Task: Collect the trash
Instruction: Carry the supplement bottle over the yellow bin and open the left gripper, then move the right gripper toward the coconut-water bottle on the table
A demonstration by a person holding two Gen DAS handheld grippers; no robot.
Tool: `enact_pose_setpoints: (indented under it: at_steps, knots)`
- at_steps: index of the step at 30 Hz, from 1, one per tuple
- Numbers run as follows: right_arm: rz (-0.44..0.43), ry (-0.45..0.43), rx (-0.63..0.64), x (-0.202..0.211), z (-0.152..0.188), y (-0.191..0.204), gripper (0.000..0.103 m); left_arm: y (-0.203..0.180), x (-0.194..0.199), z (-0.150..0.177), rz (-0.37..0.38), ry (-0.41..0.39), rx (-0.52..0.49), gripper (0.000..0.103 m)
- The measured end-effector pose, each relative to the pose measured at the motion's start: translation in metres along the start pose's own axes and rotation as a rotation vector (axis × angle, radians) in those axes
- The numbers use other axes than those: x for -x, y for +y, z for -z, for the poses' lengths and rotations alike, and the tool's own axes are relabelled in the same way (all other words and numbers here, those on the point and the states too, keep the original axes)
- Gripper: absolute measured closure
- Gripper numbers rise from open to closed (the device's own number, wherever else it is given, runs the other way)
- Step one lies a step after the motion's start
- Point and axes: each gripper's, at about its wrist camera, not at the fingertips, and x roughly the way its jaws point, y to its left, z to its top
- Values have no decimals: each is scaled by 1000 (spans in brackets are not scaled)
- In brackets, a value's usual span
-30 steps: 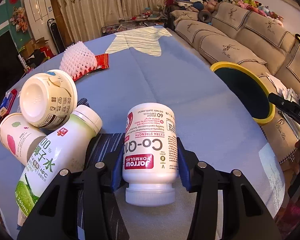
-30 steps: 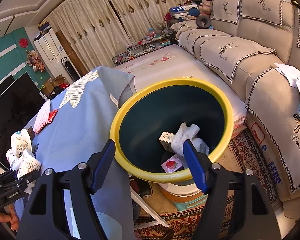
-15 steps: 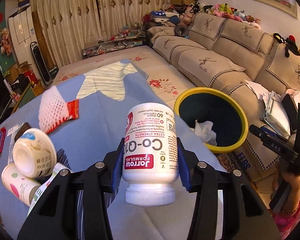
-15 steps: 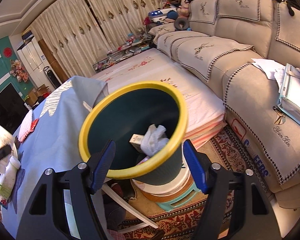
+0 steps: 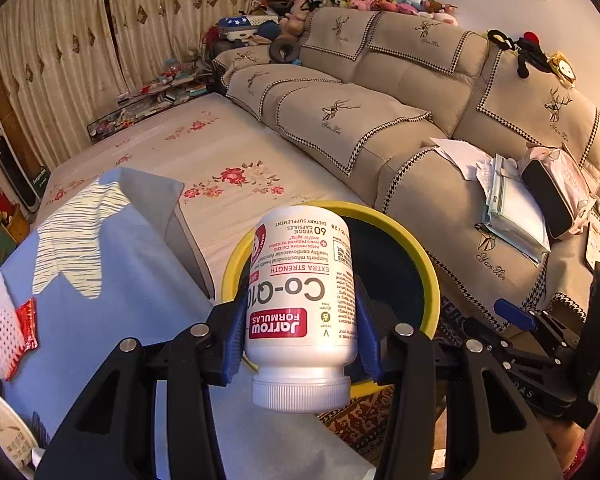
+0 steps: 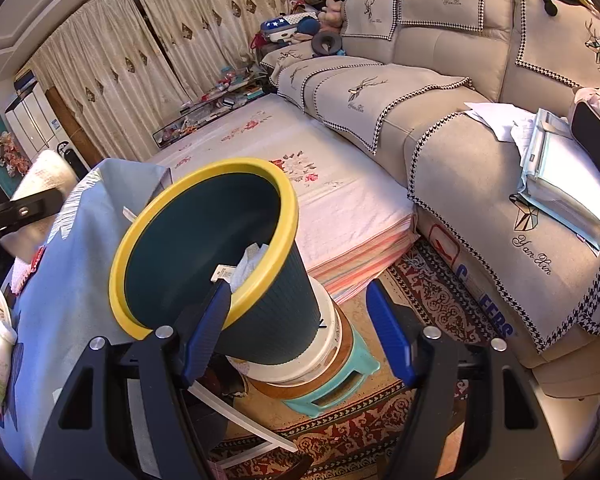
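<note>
My left gripper (image 5: 300, 322) is shut on a white Co-Q10 supplement bottle (image 5: 300, 280), cap toward the camera, blue pads pressing both its sides. The bottle hangs past the table's edge, in front of the dark bin with a yellow rim (image 5: 428, 276). In the right wrist view the bin (image 6: 268, 320) stands left of centre, with a crumpled tissue (image 6: 252, 260) and a small box (image 6: 222, 272) inside. My right gripper (image 6: 298, 320) is open and holds nothing; its left pad overlaps the bin's rim in the picture. The bottle (image 6: 48, 176) shows blurred at far left.
A blue-clothed table (image 5: 100, 280) carries a white foam net (image 5: 0, 320), a red wrapper (image 5: 26, 320) and a cup (image 5: 0, 432). The bin rests on a white bucket and teal stool (image 6: 340, 376) over a patterned rug. A floral mattress (image 6: 340, 200) and beige sofa (image 6: 460, 120) lie beyond.
The left gripper carried the bottle from over the table to the right, up to the bin. In the right wrist view the bin slid leftward as that gripper swung to the right.
</note>
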Motion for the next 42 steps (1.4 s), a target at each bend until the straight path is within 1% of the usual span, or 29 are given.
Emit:
enact_pose_setpoints:
  at_steps: [5, 9, 10, 11, 12, 14, 16, 18, 20, 23, 27, 29, 31, 34, 36, 42]
  knots:
    - [11, 6, -2, 0, 1, -3, 36, -3, -44, -3, 12, 45, 35, 56]
    - [18, 14, -2, -1, 1, -3, 36, -5, -70, -2, 29, 80, 44, 56]
    - [19, 15, -1, -1, 1, -3, 35, -5, -73, 0, 25, 79, 41, 47]
    - [19, 14, 1, 0, 1, -2, 34, -6, -73, 0, 12, 71, 34, 35]
    - [20, 14, 4, 1, 1, 0, 34, -6, -71, 0, -4, 57, 31, 32]
    - [18, 11, 11, 3, 1, 3, 34, -4, -61, 1, -21, 34, 39, 32]
    - [18, 6, 17, 7, 1, 5, 34, 2, -42, 0, -10, 5, 62, 29]
    - [15, -1, 23, 11, 0, 8, 34, 7, -13, 4, 4, -46, 94, 19]
    - [11, -9, 31, 16, 0, 12, 33, 12, 20, 11, 19, -98, 120, 15]
    - [2, -11, 49, 20, 0, 19, 33, 20, 69, 28, 28, -168, 155, 10]
    - [-21, -15, 88, 28, 3, 39, 33, 39, 131, 63, 3, -230, 205, 7]
    - [-32, -19, 109, 33, 4, 50, 33, 51, 161, 84, -41, -260, 220, 7]
    - [-41, -24, 130, 38, 6, 62, 32, 62, 190, 105, -107, -288, 232, 6]
    - [-58, -28, 168, 44, 9, 83, 30, 85, 238, 141, -251, -338, 265, 5]
    - [-76, -25, 194, 46, 12, 99, 30, 102, 265, 165, -324, -366, 309, 5]
    - [-181, 6, 305, 53, 25, 166, 30, 154, 330, 236, -481, -391, 424, 5]
